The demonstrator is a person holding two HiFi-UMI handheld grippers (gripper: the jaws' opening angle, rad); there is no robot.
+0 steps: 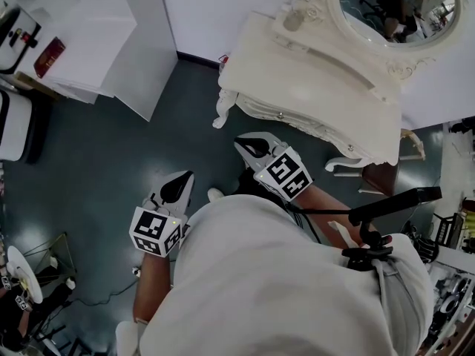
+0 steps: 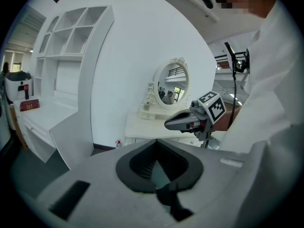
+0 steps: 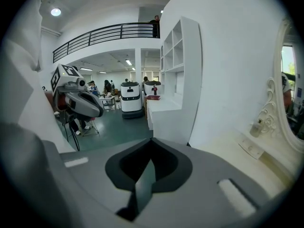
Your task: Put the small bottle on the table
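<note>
The small bottle [image 1: 294, 21] stands on the raised back ledge of the white dressing table [image 1: 297, 95], left of the oval mirror [image 1: 393, 6]. It also shows, small and pale, in the left gripper view [image 2: 146, 107] and in the right gripper view [image 3: 257, 127]. Both grippers hang over the dark floor in front of the table, far from the bottle. My left gripper [image 1: 184, 178] is shut with nothing in it [image 2: 159, 172]. My right gripper [image 1: 246, 144] is nearer the table's front edge, also shut and empty [image 3: 147, 167].
A white shelving unit [image 1: 111, 35] stands at the left with a red box [image 1: 49, 56] on its counter. A dark wooden stool [image 1: 378, 176] sits right of the table. A small red-topped item [image 1: 223, 59] lies by the wall. A white machine [image 3: 129, 96] and people are far back.
</note>
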